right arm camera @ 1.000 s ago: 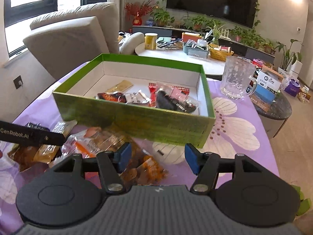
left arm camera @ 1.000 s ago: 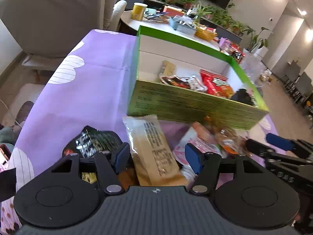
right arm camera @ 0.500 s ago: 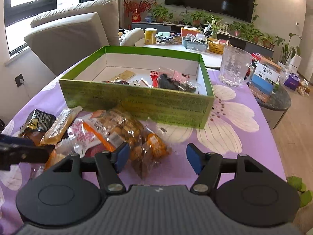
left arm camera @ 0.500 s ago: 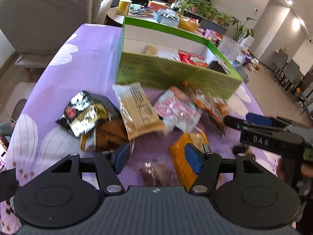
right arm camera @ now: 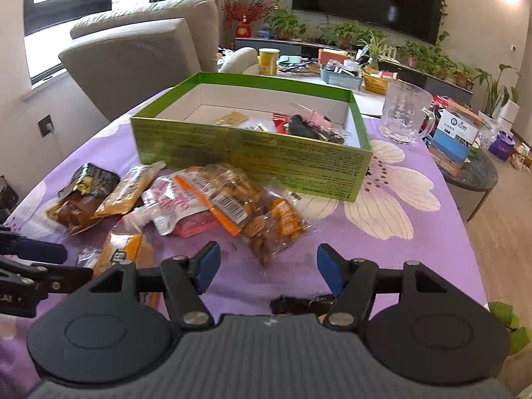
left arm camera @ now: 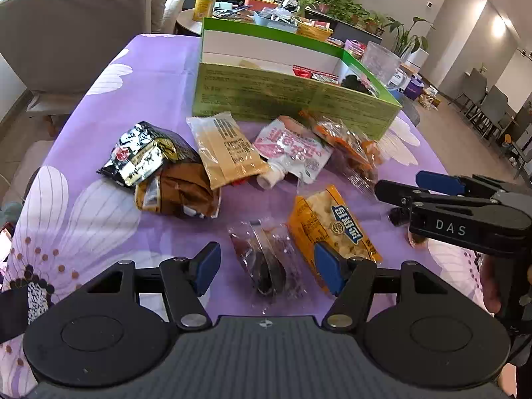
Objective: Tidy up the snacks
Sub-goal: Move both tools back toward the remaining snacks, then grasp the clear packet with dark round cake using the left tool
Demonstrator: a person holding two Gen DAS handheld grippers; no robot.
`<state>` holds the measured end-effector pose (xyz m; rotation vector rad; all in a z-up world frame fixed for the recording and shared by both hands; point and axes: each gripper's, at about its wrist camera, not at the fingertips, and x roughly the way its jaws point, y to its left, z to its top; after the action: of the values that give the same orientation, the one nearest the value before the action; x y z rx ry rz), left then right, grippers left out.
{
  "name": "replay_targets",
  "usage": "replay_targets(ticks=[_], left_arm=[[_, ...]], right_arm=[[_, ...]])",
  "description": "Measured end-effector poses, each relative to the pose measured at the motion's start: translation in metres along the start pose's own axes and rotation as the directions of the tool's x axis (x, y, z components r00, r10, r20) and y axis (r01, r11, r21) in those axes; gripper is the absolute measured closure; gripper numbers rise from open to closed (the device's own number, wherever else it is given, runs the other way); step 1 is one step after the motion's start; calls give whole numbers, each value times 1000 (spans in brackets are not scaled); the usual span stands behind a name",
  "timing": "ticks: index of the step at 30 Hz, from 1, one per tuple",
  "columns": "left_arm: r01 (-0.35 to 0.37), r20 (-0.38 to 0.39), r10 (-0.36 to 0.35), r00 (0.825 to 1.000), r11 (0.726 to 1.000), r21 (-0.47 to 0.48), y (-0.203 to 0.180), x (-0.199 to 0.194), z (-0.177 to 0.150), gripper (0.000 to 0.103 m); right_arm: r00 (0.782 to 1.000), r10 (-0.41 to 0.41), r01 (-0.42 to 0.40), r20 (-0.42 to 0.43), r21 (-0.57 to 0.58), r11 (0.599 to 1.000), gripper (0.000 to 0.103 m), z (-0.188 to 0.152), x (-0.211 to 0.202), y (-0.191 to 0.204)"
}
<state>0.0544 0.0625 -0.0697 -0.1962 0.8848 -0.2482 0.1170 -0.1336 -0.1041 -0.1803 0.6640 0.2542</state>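
A green box (left arm camera: pixel 299 96) stands on the purple flowered cloth with a few snacks inside. In front of it lie loose packets: black (left arm camera: pixel 143 156), brown (left arm camera: pixel 179 189), tan (left arm camera: pixel 226 149), a pink-white pouch (left arm camera: pixel 292 149), an orange nut bag (right arm camera: pixel 252 206) and a yellow packet (left arm camera: pixel 332 222). My left gripper (left arm camera: pixel 267 267) is open above a clear packet of dark snack (left arm camera: pixel 266 259), pads apart from it. My right gripper (right arm camera: pixel 267 264) is open over bare cloth, just short of the nut bag. A dark wrapper (right arm camera: pixel 299 304) lies under its body.
A glass mug (right arm camera: pixel 404 116) stands right of the box near the table's far edge. A low round side table (right arm camera: pixel 472 173) with cartons is off to the right. A grey armchair (right arm camera: pixel 133 50) is behind left. The right gripper (left arm camera: pixel 399 183) sits close beside the left one.
Both grippers have drawn back from the box toward the near side of the table, so more loose packets show. The right jaws stand slightly wider than a second ago.
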Motion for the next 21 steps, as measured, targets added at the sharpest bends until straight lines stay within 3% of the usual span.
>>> replay_targets(ticks=[4, 9, 14, 17, 21], left_arm=[[25, -12, -25, 1000, 1000, 5, -6, 4, -2, 42], [42, -23, -40, 999, 994, 97, -31, 9, -1, 42], [56, -75, -47, 996, 991, 124, -35, 17, -7, 42], [44, -59, -37, 998, 990, 135, -35, 14, -10, 42], [29, -57, -23, 998, 993, 114, -27, 11, -11, 42]], right_arm=[[999, 41, -41, 9, -6, 999, 30, 0, -6, 7], [997, 76, -75, 26, -37, 996, 28, 2, -9, 23], [997, 62, -58, 46, -70, 996, 25, 0, -10, 28], [998, 52, -49, 36, -65, 997, 17, -4, -6, 23], [999, 11, -9, 40, -40, 999, 16, -6, -5, 17]])
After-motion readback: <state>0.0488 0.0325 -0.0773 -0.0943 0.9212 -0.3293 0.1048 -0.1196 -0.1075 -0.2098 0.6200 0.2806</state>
